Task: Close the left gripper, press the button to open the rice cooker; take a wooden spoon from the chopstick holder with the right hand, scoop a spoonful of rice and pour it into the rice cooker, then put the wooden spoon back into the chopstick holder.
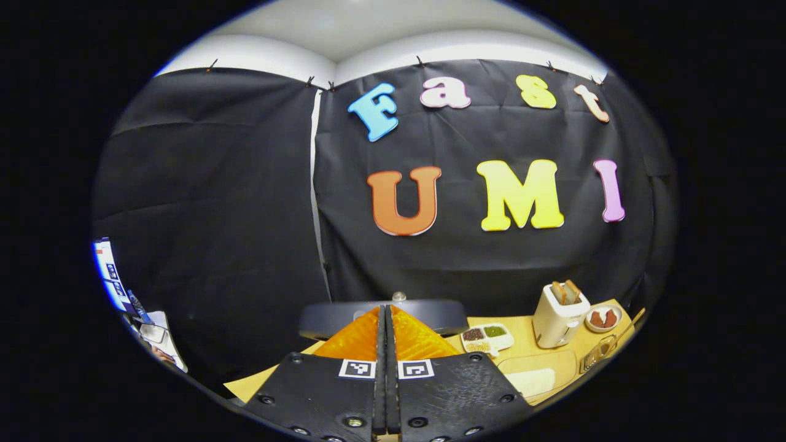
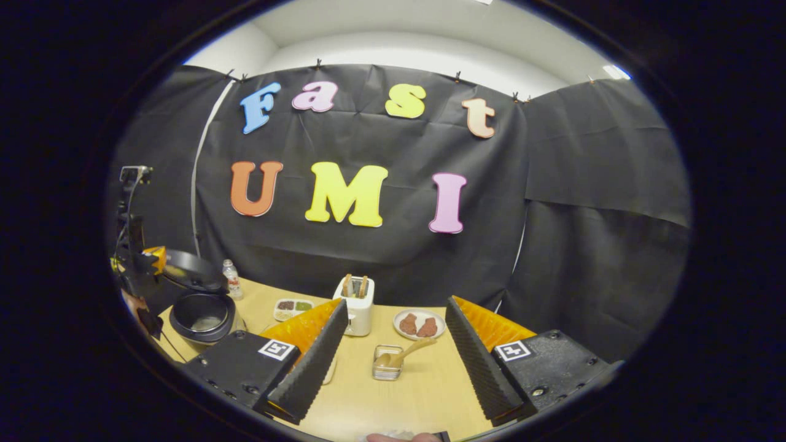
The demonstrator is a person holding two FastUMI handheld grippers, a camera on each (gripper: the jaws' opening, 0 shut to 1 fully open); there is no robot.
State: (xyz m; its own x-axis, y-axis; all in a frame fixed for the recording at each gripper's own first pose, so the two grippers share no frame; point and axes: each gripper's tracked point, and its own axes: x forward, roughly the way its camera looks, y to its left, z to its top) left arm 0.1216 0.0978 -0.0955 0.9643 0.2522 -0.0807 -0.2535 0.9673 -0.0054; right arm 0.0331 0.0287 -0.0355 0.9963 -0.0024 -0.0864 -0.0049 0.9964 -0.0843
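The table (image 2: 430,380) carries everything. In the right gripper view the cooker (image 2: 202,316) stands at 9 o'clock with its lid (image 2: 193,270) already raised, so the button step looks finished. The dark pot inside faces up and is ready to take rice. In the left gripper view the lid's edge (image 1: 430,313) lies just behind the left gripper (image 1: 385,334), whose two fingers are pressed together with nothing between them. This closed shape suits pushing a button. That gripper sits near the cooker, probably because it has just done this work.

The toaster (image 2: 358,304) stands at the middle rear, and a plate (image 2: 419,324) with two brown pieces is beside it toward 3 o'clock. A small tray (image 2: 293,307) of grains sits between cooker and toaster, possibly the source of rice.

The holder (image 2: 387,362) is near the centre with the spoon (image 2: 408,353) in it, the handle leaning toward 2 o'clock, which gives an easy place to grasp. The right gripper (image 2: 393,350) has its fingers spread wide and holds nothing. The holder lies between them but farther off, so the reach for the spoon seems to be the next step.
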